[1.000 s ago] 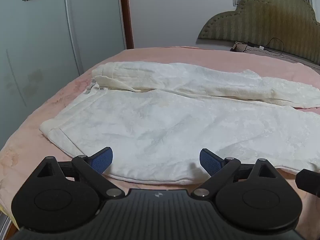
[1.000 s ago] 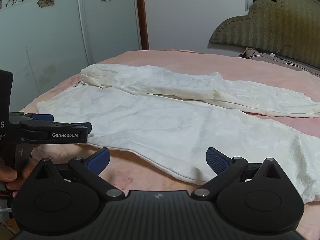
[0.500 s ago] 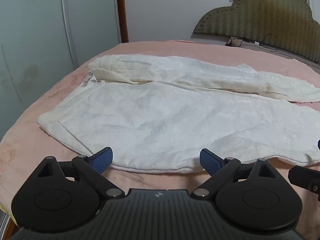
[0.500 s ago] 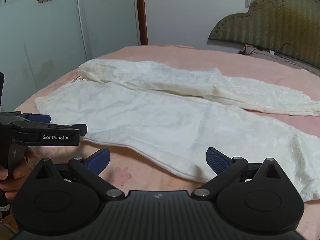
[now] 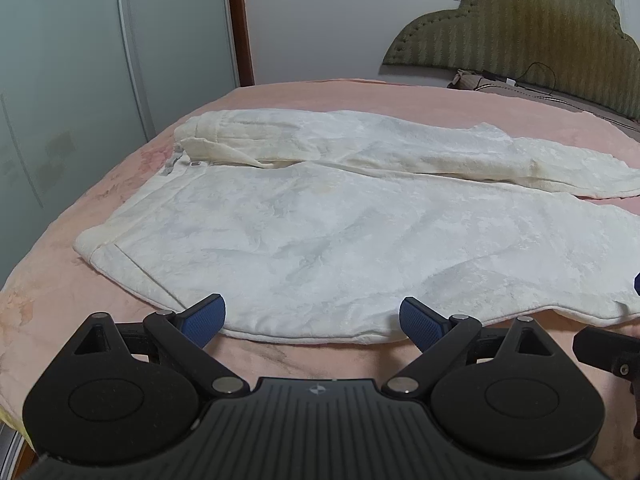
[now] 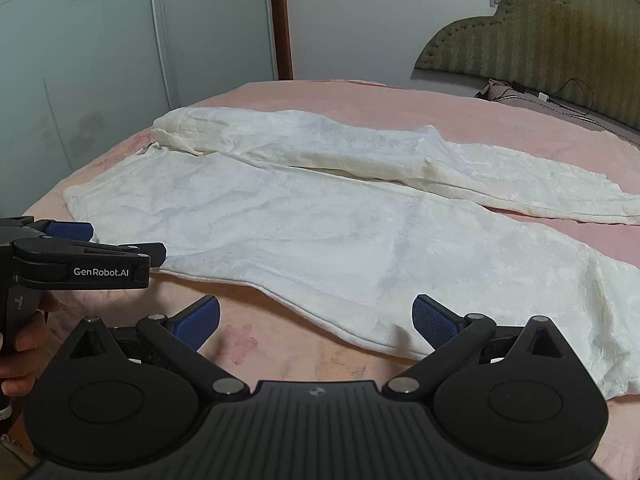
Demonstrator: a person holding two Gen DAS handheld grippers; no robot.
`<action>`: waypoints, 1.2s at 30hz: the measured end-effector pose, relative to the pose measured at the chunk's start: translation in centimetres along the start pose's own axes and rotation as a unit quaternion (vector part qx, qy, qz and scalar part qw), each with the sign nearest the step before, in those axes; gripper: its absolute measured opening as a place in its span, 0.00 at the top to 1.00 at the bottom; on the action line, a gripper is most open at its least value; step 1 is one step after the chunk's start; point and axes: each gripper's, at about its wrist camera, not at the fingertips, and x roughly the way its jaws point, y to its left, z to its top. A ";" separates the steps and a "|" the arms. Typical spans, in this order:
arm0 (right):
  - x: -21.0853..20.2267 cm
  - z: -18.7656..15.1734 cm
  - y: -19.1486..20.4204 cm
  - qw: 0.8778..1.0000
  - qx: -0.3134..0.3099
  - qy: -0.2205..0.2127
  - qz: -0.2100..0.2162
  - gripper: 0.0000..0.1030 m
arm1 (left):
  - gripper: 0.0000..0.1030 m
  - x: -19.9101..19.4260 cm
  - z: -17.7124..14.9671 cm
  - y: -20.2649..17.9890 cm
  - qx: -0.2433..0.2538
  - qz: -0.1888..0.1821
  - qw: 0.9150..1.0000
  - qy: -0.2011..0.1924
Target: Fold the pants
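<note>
White pants (image 5: 320, 232) spread flat on the pink bed (image 5: 280, 96), near edge just ahead of left tool (image 5: 312, 318) and right tool (image 6: 316, 320), both spread wide, empty, fabric creamy, lightly creased

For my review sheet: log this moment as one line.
stage: pre-grasp | pants: spread flat on bed, unfolded | left gripper: open at near edge | right gripper: open at near edge

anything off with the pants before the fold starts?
The white textured pants lie spread on the pink bedspread, unfolded. The far leg is rumpled, its waist end bunched and yellowish; the near leg lies flatter. No damage shows.
</note>
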 end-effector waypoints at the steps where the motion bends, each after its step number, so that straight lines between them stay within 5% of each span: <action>1: 0.1 0.0 0.1 1.000 -0.001 0.001 0.001 0.00 | 0.07 0.0 0.0 -0.1 0.001 0.000 1.000 -0.001; 36: 0.4 -0.4 0.6 1.000 0.001 0.005 0.031 0.00 | 0.06 0.4 -0.3 -0.1 0.001 0.001 1.000 0.006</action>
